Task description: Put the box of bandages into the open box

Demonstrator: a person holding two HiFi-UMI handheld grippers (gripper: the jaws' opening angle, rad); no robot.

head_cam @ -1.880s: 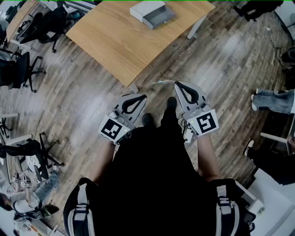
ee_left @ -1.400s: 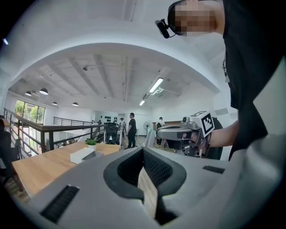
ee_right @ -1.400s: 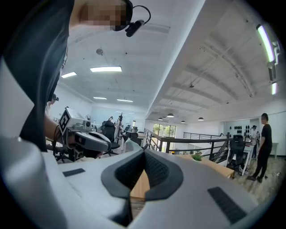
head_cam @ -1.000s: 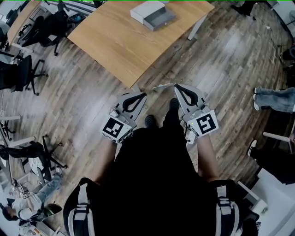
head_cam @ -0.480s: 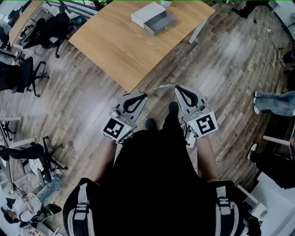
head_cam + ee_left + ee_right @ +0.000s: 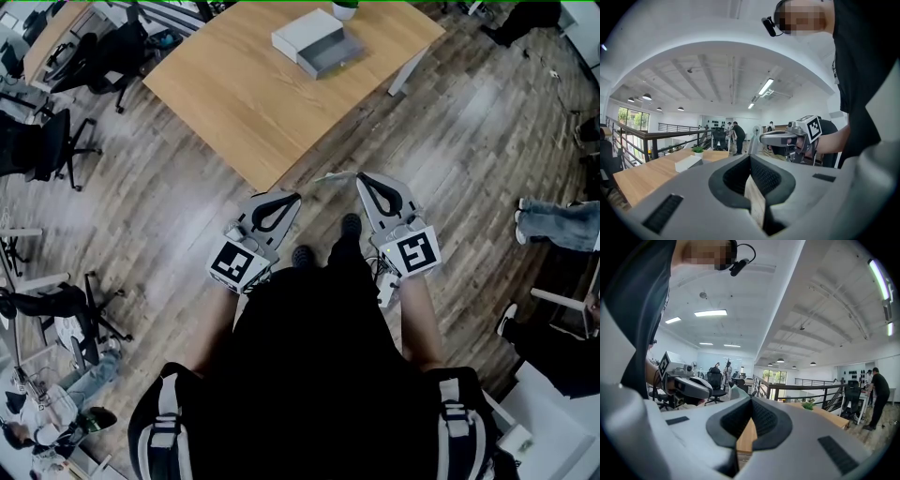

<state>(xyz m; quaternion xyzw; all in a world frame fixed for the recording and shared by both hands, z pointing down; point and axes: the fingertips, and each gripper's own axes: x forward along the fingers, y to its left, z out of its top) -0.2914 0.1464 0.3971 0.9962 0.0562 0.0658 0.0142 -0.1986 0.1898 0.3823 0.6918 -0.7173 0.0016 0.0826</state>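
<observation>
Your left gripper (image 6: 292,196) and right gripper (image 6: 359,177) both have their jaws closed tip to tip with nothing between them; each gripper view shows only bare wood through the loop of the pads. You hold both low in front of your body, side by side and apart, pointing towards the table (image 6: 253,103).

On the far part of that table a white box (image 6: 298,33) lies touching a grey open box (image 6: 330,53). The white one is too small to tell whether it is the box of bandages. Both are well apart from your grippers. A small potted plant (image 6: 344,7) stands just beyond them at the table's edge.

Wooden floor (image 6: 469,122) surrounds the table. Office chairs (image 6: 42,141) stand to your left, and another person's legs (image 6: 553,211) show at your right.
</observation>
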